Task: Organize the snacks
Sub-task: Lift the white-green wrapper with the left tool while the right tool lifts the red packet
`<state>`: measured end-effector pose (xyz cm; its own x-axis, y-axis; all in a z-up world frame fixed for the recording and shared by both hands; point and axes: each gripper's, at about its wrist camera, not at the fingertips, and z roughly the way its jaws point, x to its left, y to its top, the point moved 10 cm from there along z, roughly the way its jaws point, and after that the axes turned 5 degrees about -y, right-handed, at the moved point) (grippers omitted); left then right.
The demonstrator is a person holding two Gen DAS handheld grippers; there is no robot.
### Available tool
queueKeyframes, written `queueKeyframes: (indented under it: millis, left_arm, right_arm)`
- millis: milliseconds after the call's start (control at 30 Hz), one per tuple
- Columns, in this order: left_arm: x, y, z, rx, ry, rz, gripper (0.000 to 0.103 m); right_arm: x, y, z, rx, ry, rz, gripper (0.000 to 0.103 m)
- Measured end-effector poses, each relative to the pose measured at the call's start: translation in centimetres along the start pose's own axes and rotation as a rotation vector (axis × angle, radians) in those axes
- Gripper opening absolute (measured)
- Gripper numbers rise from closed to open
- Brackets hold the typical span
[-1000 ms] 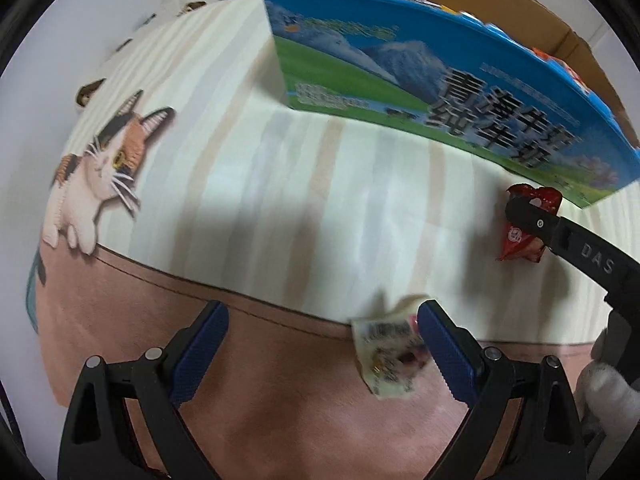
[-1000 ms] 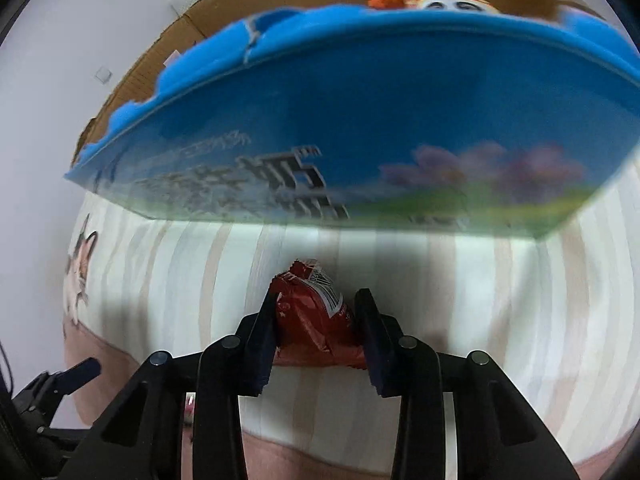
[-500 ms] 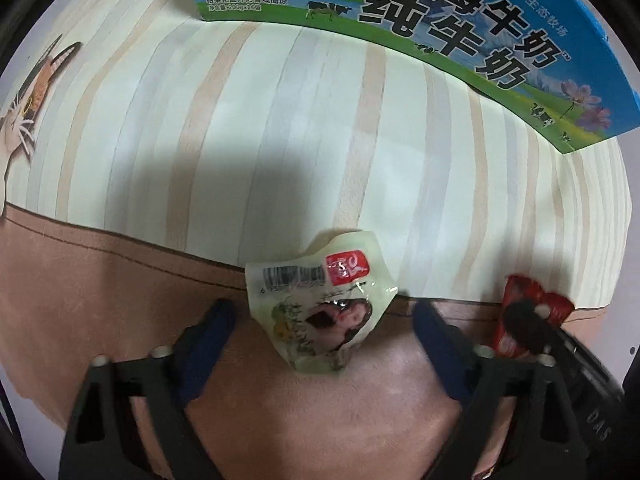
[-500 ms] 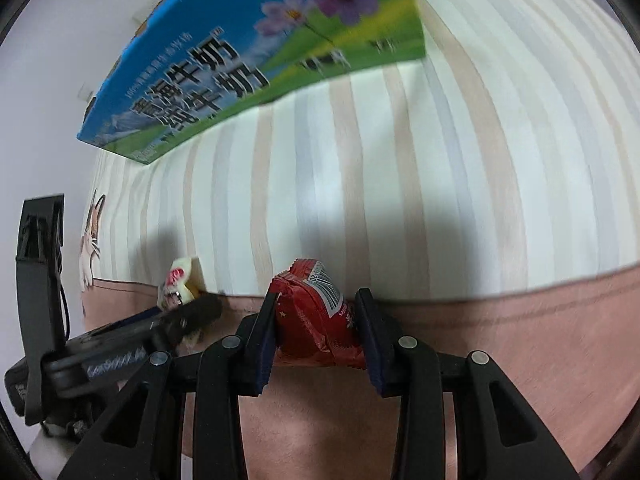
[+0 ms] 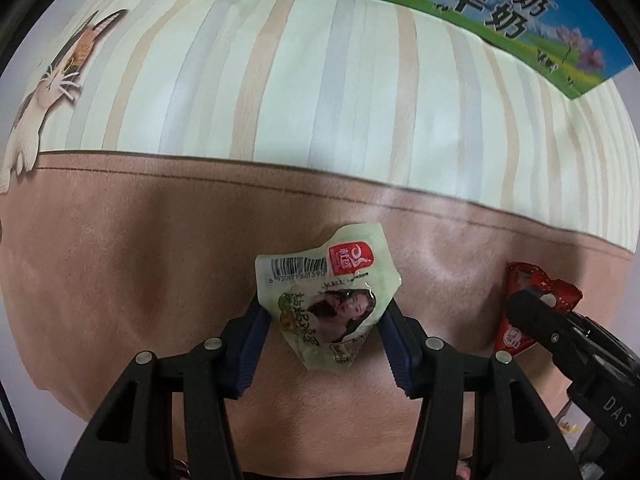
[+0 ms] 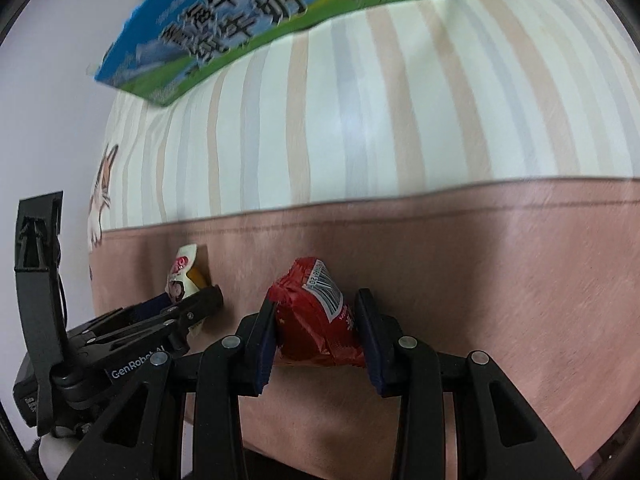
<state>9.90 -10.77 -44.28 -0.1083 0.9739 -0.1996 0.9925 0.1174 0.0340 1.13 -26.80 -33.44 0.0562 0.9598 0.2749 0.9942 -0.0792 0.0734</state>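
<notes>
Pale green snack packet (image 5: 328, 300) pinched between the blue-padded fingers (image 5: 250, 350) of the left gripper (image 5: 326, 346), held over the pinkish-brown band of the cloth (image 5: 120, 260). Just beside it, red snack packet (image 6: 316, 316) clamped in the right gripper (image 6: 316, 346), barcode up. Beyond both, pale striped fabric with a cartoon cat (image 5: 48, 92) at the left edge. Blue-and-green milk carton box (image 5: 460, 4) at the far side.
</notes>
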Motion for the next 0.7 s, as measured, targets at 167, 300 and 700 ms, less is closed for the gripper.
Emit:
queueKeyframes:
  millis: [167,300,700]
  left_arm:
    - [-0.4,0.7,0.8,0.001,0.005,0.003,0.051]
    - [-0.3,1.3,0.5,0.008,0.000,-0.007,0.052]
    - [1.5,1.5,0.4,0.009,-0.057,-0.064,0.051]
  right_arm:
    - [0.0,-0.2,0.7,0.015,0.001,0.021,0.041]
    - [-0.2,-0.3,0.6,0.022,0.001,0.026,0.041]
    - [0.8,0.2,1.9,0.049,-0.042,-0.003,0.051]
